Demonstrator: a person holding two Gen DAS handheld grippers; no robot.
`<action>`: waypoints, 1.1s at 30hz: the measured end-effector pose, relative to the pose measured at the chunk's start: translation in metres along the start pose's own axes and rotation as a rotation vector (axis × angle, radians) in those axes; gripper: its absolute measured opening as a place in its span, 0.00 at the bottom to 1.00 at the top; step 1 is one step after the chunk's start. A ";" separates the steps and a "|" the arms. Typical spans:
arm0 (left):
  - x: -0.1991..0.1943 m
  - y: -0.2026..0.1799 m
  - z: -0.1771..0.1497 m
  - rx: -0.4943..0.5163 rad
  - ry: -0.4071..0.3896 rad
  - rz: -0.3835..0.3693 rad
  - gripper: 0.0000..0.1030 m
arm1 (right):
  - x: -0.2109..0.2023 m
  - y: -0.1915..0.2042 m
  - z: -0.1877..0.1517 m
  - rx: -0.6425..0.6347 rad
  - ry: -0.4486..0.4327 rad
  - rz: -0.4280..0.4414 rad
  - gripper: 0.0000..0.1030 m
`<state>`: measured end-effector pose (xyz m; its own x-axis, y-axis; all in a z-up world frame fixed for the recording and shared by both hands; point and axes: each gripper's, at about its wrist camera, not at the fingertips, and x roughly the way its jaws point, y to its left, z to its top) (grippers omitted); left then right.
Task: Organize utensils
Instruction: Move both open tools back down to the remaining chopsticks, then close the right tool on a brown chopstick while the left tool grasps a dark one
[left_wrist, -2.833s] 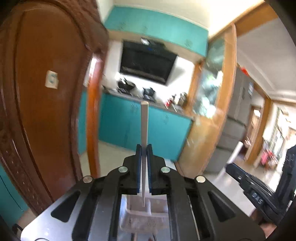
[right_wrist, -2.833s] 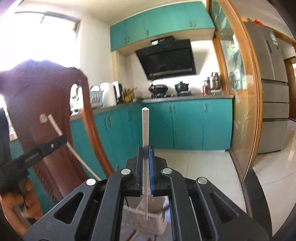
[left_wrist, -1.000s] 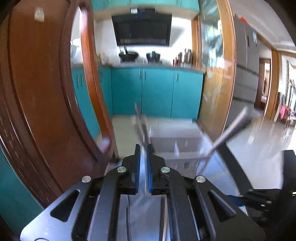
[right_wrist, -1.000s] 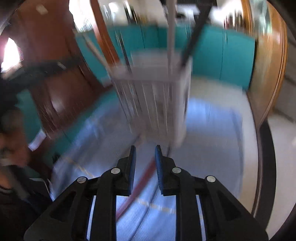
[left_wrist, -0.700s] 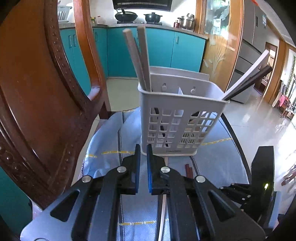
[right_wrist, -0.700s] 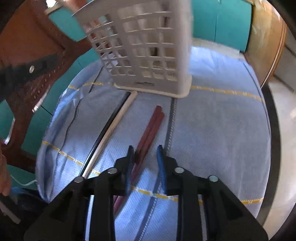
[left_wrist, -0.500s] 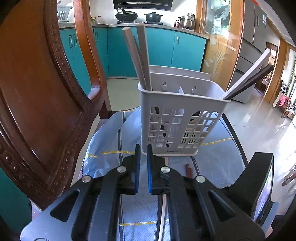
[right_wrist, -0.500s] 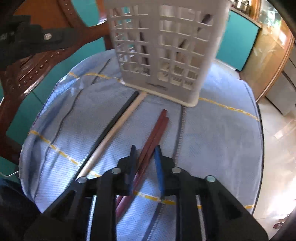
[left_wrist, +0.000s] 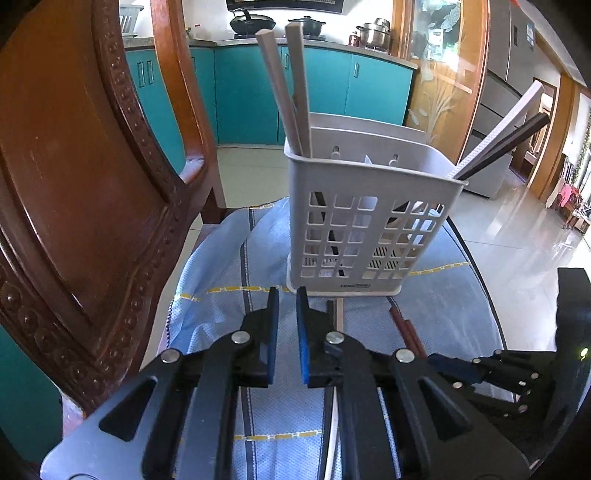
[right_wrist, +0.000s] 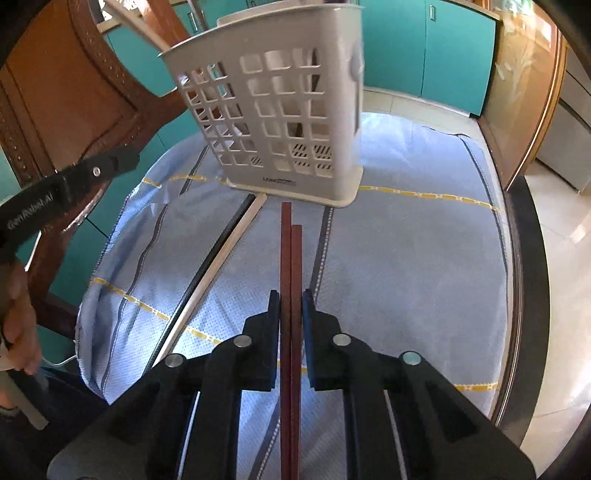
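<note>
Claws are both narrowly parted: right claw (right_wrist: 287, 295) straddles two dark red chopsticks (right_wrist: 290, 258) lying before the white slotted plastic basket (right_wrist: 273, 110); left claw (left_wrist: 284, 295) holds nothing.

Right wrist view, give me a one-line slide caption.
Right gripper, fingers astride red chopsticks on blue cloth, pointing at white basket.

You see a matt white perforated plastic basket (right_wrist: 280, 110) on dimpled blue woven cloth (right_wrist: 406, 258) — beside glossy carved brown wood chair (left_wrist: 74, 184).
</note>
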<state>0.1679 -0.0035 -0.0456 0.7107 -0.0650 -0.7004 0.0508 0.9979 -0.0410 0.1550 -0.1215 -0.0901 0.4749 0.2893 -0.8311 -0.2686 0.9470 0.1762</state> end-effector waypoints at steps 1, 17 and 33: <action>0.000 -0.001 -0.001 0.003 0.003 -0.001 0.12 | -0.001 -0.002 0.000 0.001 0.001 -0.005 0.12; 0.006 -0.009 -0.009 0.022 0.035 -0.001 0.23 | 0.016 -0.007 -0.002 -0.024 0.039 -0.100 0.20; 0.029 -0.001 -0.023 0.018 0.142 -0.001 0.29 | 0.021 -0.013 -0.001 -0.028 0.041 -0.074 0.21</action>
<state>0.1720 -0.0060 -0.0827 0.6041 -0.0634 -0.7944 0.0648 0.9974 -0.0303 0.1673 -0.1276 -0.1102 0.4594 0.2124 -0.8625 -0.2575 0.9611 0.0996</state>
